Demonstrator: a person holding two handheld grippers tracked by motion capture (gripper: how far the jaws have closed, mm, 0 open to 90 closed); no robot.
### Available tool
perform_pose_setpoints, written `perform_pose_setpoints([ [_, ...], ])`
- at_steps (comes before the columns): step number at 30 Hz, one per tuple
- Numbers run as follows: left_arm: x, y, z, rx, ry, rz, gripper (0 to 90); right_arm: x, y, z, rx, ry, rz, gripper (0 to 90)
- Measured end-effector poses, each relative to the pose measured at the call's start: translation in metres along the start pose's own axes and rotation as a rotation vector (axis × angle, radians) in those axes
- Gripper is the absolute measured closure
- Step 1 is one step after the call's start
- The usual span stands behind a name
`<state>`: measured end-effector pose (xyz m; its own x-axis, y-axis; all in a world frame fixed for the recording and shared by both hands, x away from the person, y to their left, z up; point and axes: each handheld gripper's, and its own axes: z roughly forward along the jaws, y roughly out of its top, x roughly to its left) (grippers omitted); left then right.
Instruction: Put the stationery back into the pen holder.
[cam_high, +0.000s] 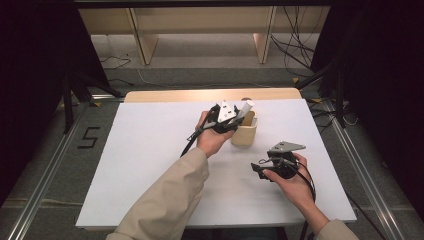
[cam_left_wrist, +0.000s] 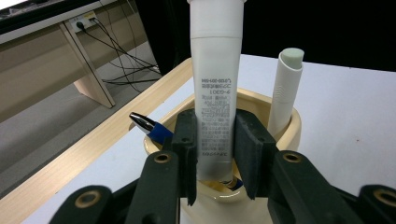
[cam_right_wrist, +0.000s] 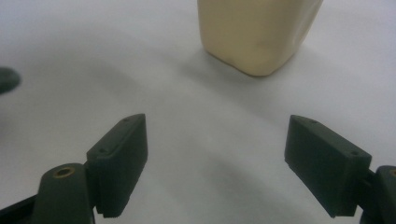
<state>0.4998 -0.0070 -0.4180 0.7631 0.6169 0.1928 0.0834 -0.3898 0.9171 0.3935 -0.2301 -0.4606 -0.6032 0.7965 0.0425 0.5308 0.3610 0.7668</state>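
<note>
Hand-held gripper on the left (cam_left_wrist: 215, 154) has its two black jaws clamped on a white tube with printed text (cam_left_wrist: 215, 93), the pads pressing its lower part from either side, so this tube is gripped and stands upright with its bottom end inside the cream holder cup (cam_left_wrist: 280, 135). Whether it is going in or coming out I cannot tell from the stance alone; my guess is that it is about half-way, since most of its length rises above the rim. Beyond the jaws, inside the same cup, a blue pen with a silver tip (cam_left_wrist: 148, 127) leans out to the left and a white ribbed stick with a pale green end (cam_left_wrist: 285, 88) stands to the right, so some of the sorting looks done already. The right hand-held gripper (cam_right_wrist: 215, 163) is spread wide with nothing between its jaws, hanging low over the bare white tabletop (cam_right_wrist: 187, 93), with the base of the cup (cam_right_wrist: 257, 32) ahead of it and apart. From above, the left hand-held gripper (cam_high: 231, 120) sits right at the cup (cam_high: 245, 134) and the right one (cam_high: 272, 167) waits nearer the person, well short of it. The left gripper view gives the cup's contents and the grip itself; the high view gives how the two hands stand to one another and that the tabletop (cam_high: 150, 150) around them carries no loose items.
</note>
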Motion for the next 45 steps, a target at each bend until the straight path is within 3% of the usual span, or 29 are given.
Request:
perform_pose_setpoints([
  [19,0.000,-0.006,0.006,0.022,0.003,-0.011,70.7,0.000,0.000,0.000,0.001,0.002,0.000,21.9],
  [24,0.001,-0.002,0.001,0.004,0.025,-0.016,53.2,0.000,0.000,0.000,0.001,0.001,0.002,21.9],
  [28,0.001,0.002,-0.008,-0.001,0.031,-0.013,45.6,0.000,0.000,0.000,0.000,0.003,-0.001,21.9],
  [38,0.008,0.003,-0.035,0.023,0.083,-0.015,34.4,0.000,0.000,0.000,0.001,-0.001,0.002,21.9],
  [45,0.012,0.000,-0.049,0.036,0.106,-0.020,31.8,0.000,0.000,0.000,0.000,-0.003,0.003,21.9],
])
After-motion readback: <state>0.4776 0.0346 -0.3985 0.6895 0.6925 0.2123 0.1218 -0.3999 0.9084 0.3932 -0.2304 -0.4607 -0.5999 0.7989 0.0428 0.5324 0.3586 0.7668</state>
